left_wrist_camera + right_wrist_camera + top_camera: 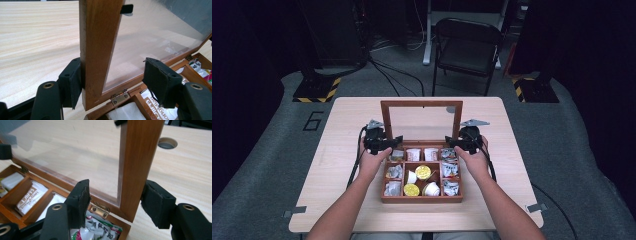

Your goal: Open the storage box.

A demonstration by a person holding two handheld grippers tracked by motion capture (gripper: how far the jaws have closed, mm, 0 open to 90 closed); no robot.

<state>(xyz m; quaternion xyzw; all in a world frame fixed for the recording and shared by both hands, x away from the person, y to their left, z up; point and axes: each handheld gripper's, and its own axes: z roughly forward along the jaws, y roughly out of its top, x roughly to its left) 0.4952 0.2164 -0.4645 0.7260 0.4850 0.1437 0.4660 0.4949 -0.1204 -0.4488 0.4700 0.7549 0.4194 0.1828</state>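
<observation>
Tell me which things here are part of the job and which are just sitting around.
In the job:
box lid
wooden box
left gripper
right gripper

Lying about:
sachets
yellow-topped cups
folding chair
table

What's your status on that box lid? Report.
Left gripper astride the lid's left post, one pad touching. Right gripper astride the right post, pads apart. Lid stands upright, box open. Nothing in the way.

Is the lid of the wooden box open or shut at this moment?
Open. The lid stands upright at the back of the box, hinges unfolded, and the packets and cups inside lie uncovered.
</observation>
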